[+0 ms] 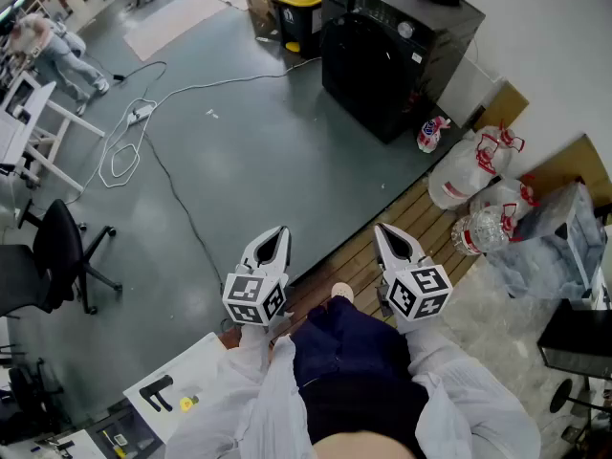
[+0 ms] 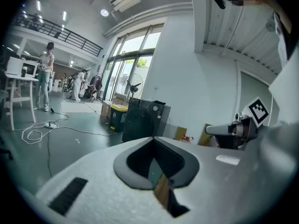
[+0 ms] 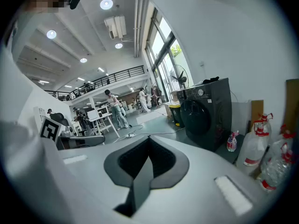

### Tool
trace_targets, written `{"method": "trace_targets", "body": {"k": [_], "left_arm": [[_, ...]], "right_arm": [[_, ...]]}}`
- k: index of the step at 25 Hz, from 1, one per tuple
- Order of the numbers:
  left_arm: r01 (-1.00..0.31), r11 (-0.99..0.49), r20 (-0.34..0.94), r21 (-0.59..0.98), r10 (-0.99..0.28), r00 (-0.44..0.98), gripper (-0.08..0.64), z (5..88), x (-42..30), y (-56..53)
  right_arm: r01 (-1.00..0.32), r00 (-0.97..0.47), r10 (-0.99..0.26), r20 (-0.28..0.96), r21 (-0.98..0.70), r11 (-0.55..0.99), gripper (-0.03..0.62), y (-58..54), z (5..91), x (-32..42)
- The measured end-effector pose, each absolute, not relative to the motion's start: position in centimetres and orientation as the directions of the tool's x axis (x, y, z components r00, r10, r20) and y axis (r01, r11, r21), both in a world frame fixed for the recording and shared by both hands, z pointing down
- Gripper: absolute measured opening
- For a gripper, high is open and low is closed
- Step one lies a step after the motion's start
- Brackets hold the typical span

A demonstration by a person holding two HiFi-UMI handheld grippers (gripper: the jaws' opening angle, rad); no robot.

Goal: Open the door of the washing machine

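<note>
The black washing machine (image 1: 397, 51) stands far ahead against the white wall, its round dark door (image 1: 356, 57) shut. It also shows small in the left gripper view (image 2: 145, 119) and in the right gripper view (image 3: 205, 112). My left gripper (image 1: 277, 233) and right gripper (image 1: 382, 229) hover side by side close to my body, well short of the machine and pointing toward it. Both are shut with nothing between the jaws, which meet in a thin seam in the left gripper view (image 2: 154, 141) and in the right gripper view (image 3: 149, 140).
A yellow-lidded bin (image 1: 296, 3) and cardboard boxes sit left of the machine. A spray bottle (image 1: 432, 134), plastic bags (image 1: 469, 172) and water jugs (image 1: 483, 229) line the right wall. Cables (image 1: 134, 132) cross the grey floor. An office chair (image 1: 57, 256) and white tables (image 1: 29, 122) are at left.
</note>
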State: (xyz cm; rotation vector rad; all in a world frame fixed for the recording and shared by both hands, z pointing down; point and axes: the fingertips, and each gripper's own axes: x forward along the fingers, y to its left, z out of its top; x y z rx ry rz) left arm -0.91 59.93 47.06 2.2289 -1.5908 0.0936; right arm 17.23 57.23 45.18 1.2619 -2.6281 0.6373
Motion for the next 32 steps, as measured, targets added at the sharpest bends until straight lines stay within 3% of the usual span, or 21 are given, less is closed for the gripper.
{"method": "trace_targets", "body": {"k": [12,13,16,18,32], "left_arm": [[-0.917,-0.279,0.265,0.286,-0.896,0.355,0.0,46.0,2.1,56.3],[-0.916,-0.277,0.268,0.29,-0.895,0.356,0.011,46.1,2.4,56.0],[-0.909,-0.27,0.267,0.316,-0.894,0.359,0.168,46.5,3.1,54.9],[-0.91,-0.254,0.263,0.329,-0.901,0.346,0.204,46.7,3.3,54.1],[-0.913,-0.238,0.26,0.332,-0.907,0.331,0.259,46.8,5.3,50.4]], "right_arm": [[-0.756,-0.648,-0.714,0.266,-0.34,0.559,0.008,52.3,44.3,18.9],[-0.752,-0.653,-0.708,0.268,-0.337,0.567,0.008,52.0,44.3,19.1],[-0.741,-0.669,-0.692,0.273,-0.327,0.587,0.008,50.8,44.7,19.4],[-0.728,-0.682,-0.681,0.265,-0.336,0.598,0.008,50.1,44.8,19.5],[-0.676,-0.726,-0.647,0.235,-0.417,0.608,0.008,47.1,44.9,20.4]]}}
